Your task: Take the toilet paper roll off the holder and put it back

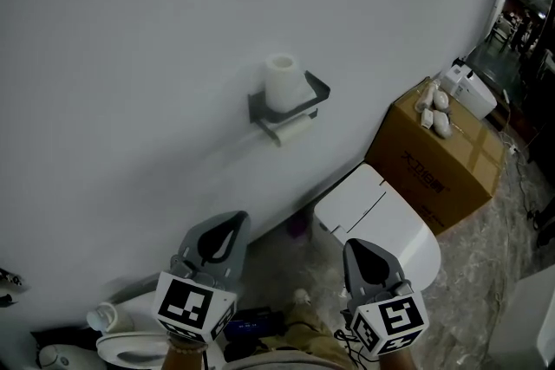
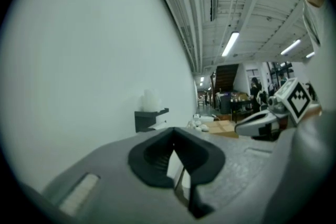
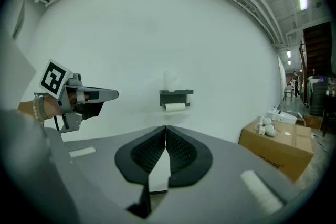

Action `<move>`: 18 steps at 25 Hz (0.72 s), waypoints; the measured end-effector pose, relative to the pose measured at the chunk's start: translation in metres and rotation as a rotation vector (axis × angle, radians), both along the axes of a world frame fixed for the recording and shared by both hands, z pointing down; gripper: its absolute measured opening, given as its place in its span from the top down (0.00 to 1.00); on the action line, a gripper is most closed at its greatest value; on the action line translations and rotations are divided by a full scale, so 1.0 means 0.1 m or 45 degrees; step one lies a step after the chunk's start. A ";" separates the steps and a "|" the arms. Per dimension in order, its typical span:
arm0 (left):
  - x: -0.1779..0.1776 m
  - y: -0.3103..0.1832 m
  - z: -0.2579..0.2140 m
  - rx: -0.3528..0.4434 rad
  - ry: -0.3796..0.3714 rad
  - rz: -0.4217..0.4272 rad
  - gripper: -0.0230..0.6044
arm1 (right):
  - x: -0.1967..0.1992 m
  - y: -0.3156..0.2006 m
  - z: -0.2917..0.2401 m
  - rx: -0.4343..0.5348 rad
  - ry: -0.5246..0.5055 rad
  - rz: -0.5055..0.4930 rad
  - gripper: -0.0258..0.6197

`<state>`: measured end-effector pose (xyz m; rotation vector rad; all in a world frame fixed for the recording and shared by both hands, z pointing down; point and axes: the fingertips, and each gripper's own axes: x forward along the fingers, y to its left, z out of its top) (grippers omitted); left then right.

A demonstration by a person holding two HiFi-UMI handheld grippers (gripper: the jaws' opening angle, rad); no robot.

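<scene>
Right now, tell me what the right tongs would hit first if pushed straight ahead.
Probably the wall-mounted holder and its toilet paper roll; nothing shows between them and the shut right tongs, though depth is unclear.

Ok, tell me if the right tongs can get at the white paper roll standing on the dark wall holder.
Probably yes: nothing stands between the right tongs and the white paper roll, but they are shut and well short of it.

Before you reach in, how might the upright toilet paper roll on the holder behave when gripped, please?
The toilet paper roll looks soft and light, so it would probably squash if squeezed hard. Standing on end atop the holder, it could tip if nudged.
</scene>
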<state>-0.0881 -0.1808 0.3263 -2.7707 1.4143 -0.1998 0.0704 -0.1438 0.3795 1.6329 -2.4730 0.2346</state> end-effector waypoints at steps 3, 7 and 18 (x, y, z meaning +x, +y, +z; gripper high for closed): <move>-0.09 0.20 0.14 -0.046 0.023 -0.004 0.98 | -0.05 0.14 0.00 0.007 0.004 0.006 0.95; -0.18 0.40 0.30 -0.088 0.037 -0.004 0.98 | -0.08 0.29 0.03 0.008 0.013 0.018 0.95; -0.24 0.81 0.30 -0.065 0.047 0.042 0.98 | -0.19 0.56 -0.04 0.041 0.028 0.016 0.95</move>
